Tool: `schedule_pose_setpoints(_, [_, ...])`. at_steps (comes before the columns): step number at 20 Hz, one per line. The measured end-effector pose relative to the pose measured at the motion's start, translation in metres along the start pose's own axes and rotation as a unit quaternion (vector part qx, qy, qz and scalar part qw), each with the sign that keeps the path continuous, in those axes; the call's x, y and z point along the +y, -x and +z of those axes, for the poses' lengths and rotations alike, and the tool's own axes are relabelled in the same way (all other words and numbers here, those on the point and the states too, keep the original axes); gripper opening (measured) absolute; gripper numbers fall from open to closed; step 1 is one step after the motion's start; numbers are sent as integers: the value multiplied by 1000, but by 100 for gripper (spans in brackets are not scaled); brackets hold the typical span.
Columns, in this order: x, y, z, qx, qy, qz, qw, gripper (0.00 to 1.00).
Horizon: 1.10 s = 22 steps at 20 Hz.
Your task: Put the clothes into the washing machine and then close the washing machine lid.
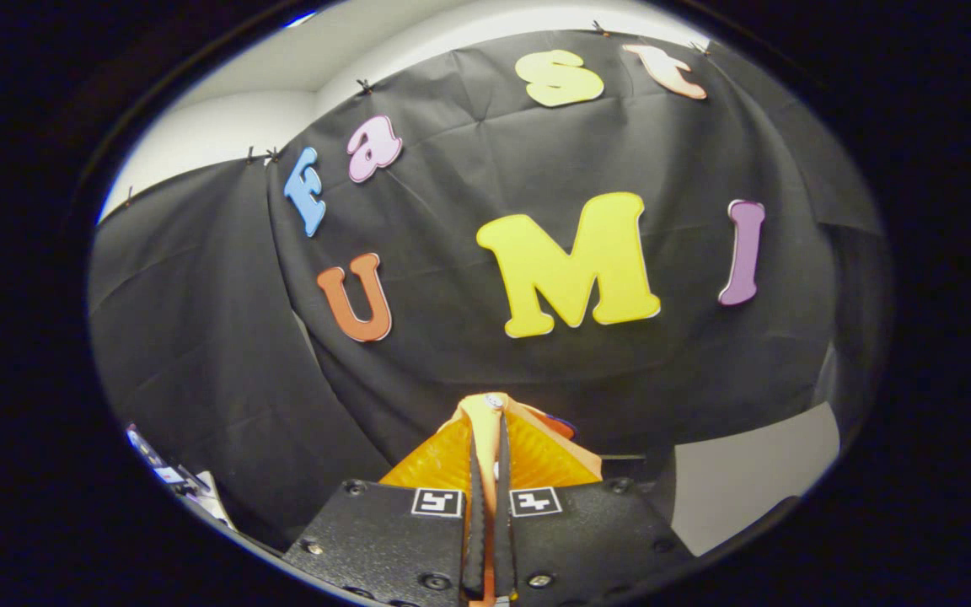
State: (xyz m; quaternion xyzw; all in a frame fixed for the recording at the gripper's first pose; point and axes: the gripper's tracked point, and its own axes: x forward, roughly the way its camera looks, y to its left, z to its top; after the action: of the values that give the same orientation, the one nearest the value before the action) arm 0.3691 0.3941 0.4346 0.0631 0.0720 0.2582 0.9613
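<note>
Gripper view: gripper [490,438] fingers pinch orange-yellow cloth [536,455], raised before black wall [469,354].

Lighting: dim booth, brighter pale wall above.
We note strong fisheye bending at edges; centre sharp, no glare.

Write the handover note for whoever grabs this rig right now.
Gripper: jaws nearly closed, a thin strip of orange showing between them; whether they pinch anything cannot be told. It is raised and aimed at the booth's black cloth wall.
Job's things: I see neither the clothes nor the washing machine from here.
Done: cannot be judged.
Left: find the clothes and machine, load, then close the lid.
</note>
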Motion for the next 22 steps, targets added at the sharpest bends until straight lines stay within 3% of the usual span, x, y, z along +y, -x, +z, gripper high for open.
schedule_pose_setpoints(4, [-13,-52,-39,38,0,1,999,8])
schedule_pose_setpoints(11, [-43,-123,-155,157,-30,-26,987,8])
schedule_pose_setpoints(18, [-67,-148,-258,268,-62,-84,958,8])
schedule_pose_setpoints(22, [-83,-145,-309,329,-99,-117,932,8])
